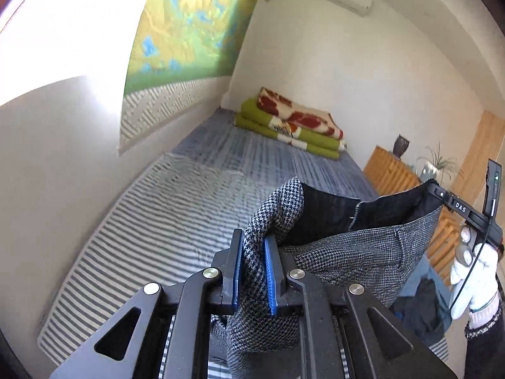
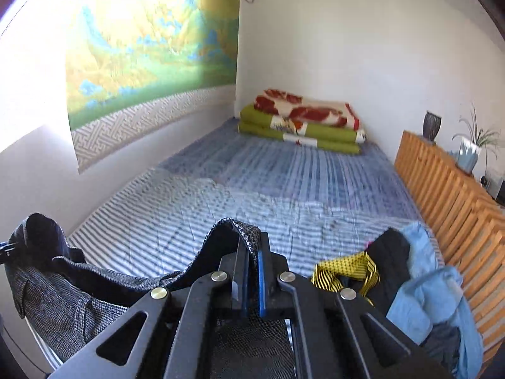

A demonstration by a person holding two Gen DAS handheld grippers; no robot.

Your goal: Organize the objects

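A grey houndstooth garment with a dark lining (image 1: 363,249) hangs stretched between my two grippers above the striped bed (image 1: 164,221). My left gripper (image 1: 254,246) is shut on one end of its waistband. My right gripper (image 2: 251,252) is shut on the other end, and the garment (image 2: 63,293) sags away to the left in the right wrist view. The right gripper also shows at the far right of the left wrist view (image 1: 442,194), held by a white-gloved hand.
A pile of clothes lies at the bed's near right: a light blue garment (image 2: 432,287), a black one and a yellow patterned one (image 2: 344,268). Folded green and red blankets (image 2: 303,123) sit at the far end. A wooden slatted cabinet (image 2: 448,189) with a vase and plant runs along the right.
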